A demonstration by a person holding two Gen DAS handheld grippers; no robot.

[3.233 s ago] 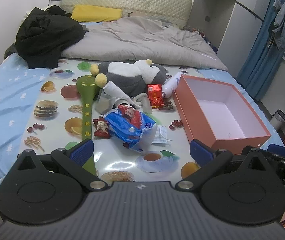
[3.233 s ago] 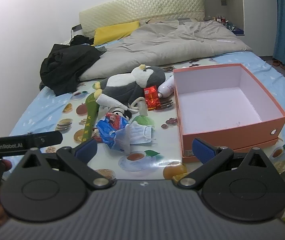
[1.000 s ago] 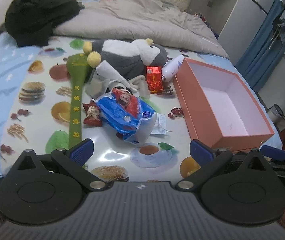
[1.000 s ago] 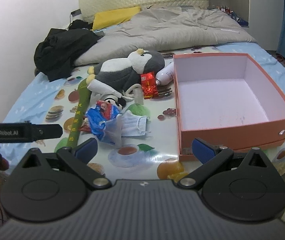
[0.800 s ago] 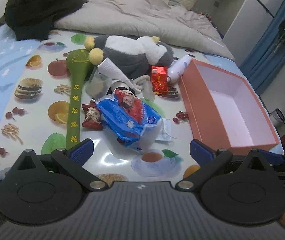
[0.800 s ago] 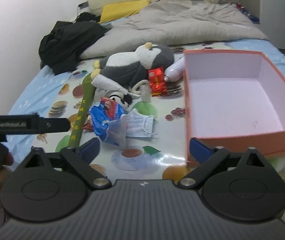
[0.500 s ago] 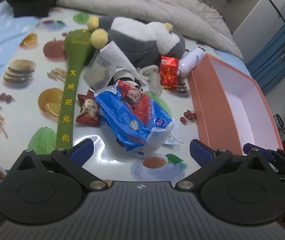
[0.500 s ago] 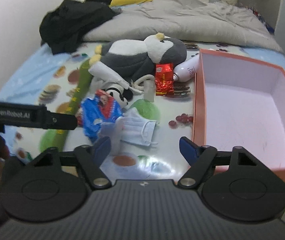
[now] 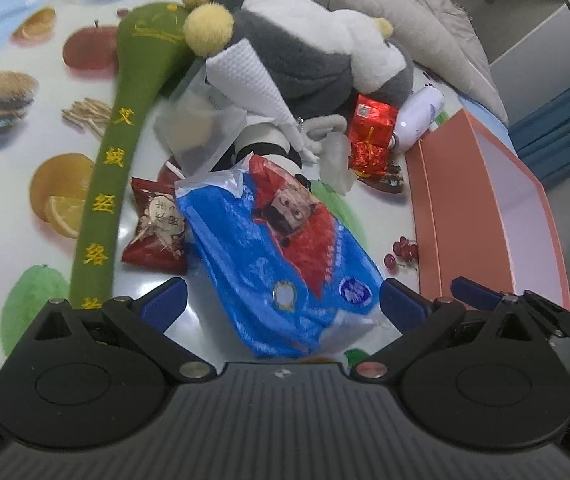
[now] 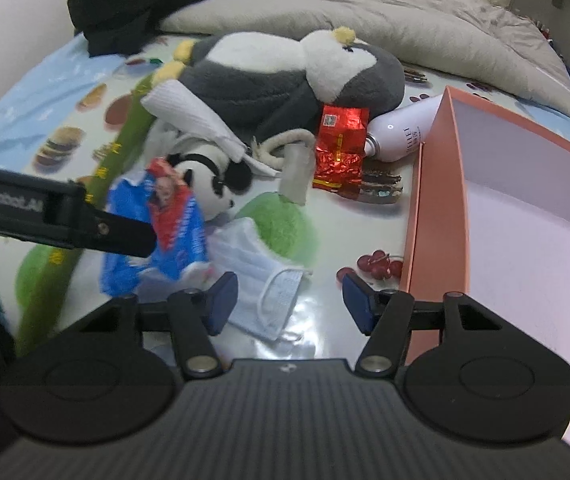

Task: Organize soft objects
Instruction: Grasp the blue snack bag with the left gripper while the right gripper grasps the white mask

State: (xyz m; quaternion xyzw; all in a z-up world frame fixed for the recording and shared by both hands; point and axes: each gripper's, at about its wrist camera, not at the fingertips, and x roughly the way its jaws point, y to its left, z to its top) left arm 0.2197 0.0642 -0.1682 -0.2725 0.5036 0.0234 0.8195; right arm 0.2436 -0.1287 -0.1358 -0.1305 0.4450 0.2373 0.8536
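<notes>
Fruit-printed oilcloth (image 9: 1, 128) covers the bed where our clutter lies. We hold the left gripper (image 9: 281, 304) with jaws spread wide around the blue snack bag (image 9: 281, 248). Our right gripper (image 10: 289, 300), jaws likewise apart, hangs over the face mask (image 10: 261, 276). Beyond them the plush penguin (image 10: 285, 72) rests against a green fabric massage stick (image 9: 125, 140), left of the orange box (image 10: 525, 208).

red foil packet (image 10: 339, 151), white bottle (image 10: 403, 132), grey duvet (image 10: 385, 12)
</notes>
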